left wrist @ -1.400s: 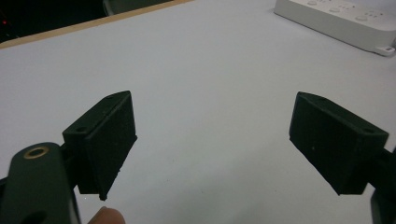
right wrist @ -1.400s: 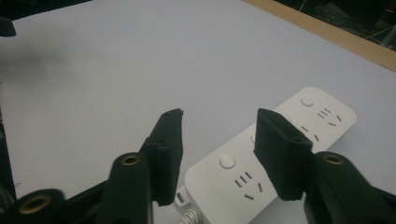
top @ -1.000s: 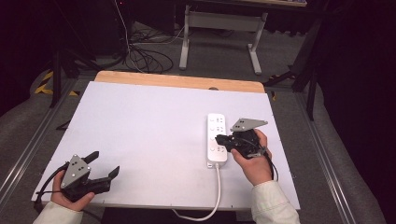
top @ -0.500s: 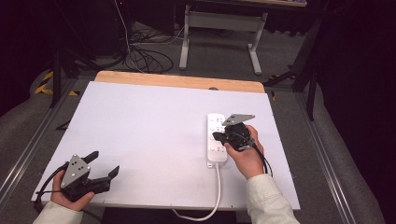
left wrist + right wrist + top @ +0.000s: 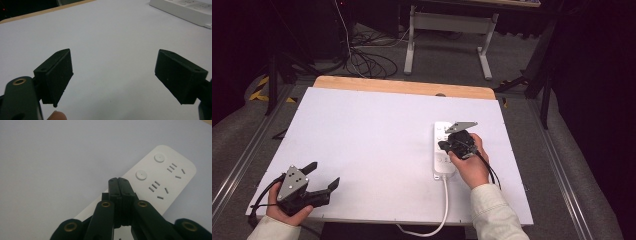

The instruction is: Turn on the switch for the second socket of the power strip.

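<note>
Tongs on the left (image 5: pixel 323 176) rest wide apart at the near left corner of the white bench (image 5: pixel 377 145), holding nothing. Well to the right lies a white power strip (image 5: pixel 443 150), the right tongs (image 5: pixel 445 145) pressed together empty above its sockets.

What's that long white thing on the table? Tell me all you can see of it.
It is a white power strip, smooth plastic by the look, lying flat near the right side of the white table. Its top carries slotted sockets, each with a round button beside it. A white cord trails off the near edge. The shut right tongs hang just above it.
</note>
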Available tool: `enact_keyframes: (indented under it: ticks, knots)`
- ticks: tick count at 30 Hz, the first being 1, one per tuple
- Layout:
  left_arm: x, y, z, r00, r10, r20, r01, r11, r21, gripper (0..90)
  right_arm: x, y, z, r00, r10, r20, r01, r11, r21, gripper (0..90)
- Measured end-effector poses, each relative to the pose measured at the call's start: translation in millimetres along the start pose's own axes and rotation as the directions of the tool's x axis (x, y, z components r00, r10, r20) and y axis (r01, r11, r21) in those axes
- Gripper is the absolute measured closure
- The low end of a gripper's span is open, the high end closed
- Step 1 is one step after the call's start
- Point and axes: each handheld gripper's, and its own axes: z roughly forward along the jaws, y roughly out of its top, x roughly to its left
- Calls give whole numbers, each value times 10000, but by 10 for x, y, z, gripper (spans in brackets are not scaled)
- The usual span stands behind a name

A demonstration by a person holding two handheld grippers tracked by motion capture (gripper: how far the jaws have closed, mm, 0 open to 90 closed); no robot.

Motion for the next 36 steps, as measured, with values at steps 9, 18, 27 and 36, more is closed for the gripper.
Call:
enact_keyframes:
  ticks: [9,18,27,36]
  knots:
    - [4,0,1,10000,13,-11,-13,10000,18,153,-19,-34,104,9999,132,48,-133,9998,141,900]
    - [5,0,3,10000,17,-66,-17,10000,59,153,-23,-49,161,9997,192,167,-194,9998,92,900]
    - [6,-1,2,10000,11,-68,-11,10000,56,153,14,-58,176,9987,-103,495,101,9999,35,900]
    - [2,-1,7,10000,17,-71,-16,10000,70,153,23,-68,185,9986,-89,516,87,10000,39,900]
